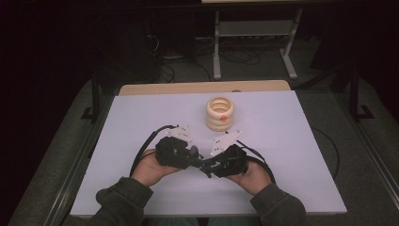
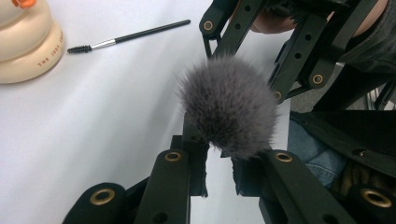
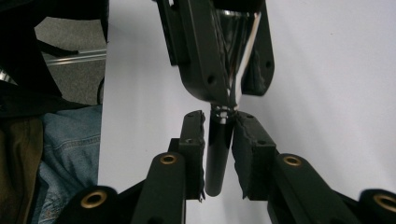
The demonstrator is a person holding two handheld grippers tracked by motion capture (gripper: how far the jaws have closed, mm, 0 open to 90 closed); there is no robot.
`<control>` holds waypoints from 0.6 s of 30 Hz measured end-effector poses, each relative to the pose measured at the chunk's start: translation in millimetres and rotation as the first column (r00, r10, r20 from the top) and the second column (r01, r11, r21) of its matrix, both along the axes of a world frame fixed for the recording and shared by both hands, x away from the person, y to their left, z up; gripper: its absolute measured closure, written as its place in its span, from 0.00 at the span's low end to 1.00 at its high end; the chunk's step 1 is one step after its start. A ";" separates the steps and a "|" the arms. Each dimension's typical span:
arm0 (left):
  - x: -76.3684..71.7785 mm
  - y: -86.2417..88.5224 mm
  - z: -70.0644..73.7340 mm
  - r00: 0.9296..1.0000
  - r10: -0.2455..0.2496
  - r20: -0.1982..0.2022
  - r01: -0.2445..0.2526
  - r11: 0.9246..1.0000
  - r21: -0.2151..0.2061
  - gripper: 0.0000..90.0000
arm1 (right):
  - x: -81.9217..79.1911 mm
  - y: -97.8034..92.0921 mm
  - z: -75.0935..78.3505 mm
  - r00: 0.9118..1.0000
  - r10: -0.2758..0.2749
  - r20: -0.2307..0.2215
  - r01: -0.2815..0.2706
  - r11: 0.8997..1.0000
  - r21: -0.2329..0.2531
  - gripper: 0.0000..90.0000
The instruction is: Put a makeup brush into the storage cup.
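Right gripper view has both sets of jaws clamped on the makeup brush [image 3: 218, 154], so uneven pulling could twist it free onto the bench [image 1: 282, 141].

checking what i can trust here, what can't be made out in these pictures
- Brush handle: left gripper view, hidden behind its own bristles.
- Handle's upper end: right gripper view, covered by the left gripper.
- Cream holder: left gripper view, cut off by the edge; its lettering is too small.
- Right gripper: high view, dark, jaws unclear.
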State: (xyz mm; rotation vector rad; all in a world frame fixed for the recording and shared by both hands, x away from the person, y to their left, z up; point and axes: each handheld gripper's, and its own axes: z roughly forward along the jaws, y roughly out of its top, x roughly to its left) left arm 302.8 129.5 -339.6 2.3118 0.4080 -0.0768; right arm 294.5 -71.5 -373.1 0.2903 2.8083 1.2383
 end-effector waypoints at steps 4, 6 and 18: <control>-0.6 -1.3 0.4 1.000 -0.008 0.004 0.008 1.000 0.005 0.86 | -0.1 0.6 -0.7 1.000 0.001 -0.008 -0.001 1.000 -0.003 0.86; -0.2 -0.8 0.8 1.000 -0.015 0.004 0.015 1.000 0.006 0.86 | -0.2 0.4 -0.7 0.999 -0.004 -0.033 0.004 1.000 0.009 0.87; -0.7 10.1 3.3 1.000 0.017 0.021 -0.017 1.000 0.008 0.72 | 3.8 -6.3 -2.6 0.998 -0.005 -0.062 0.007 1.000 0.028 0.87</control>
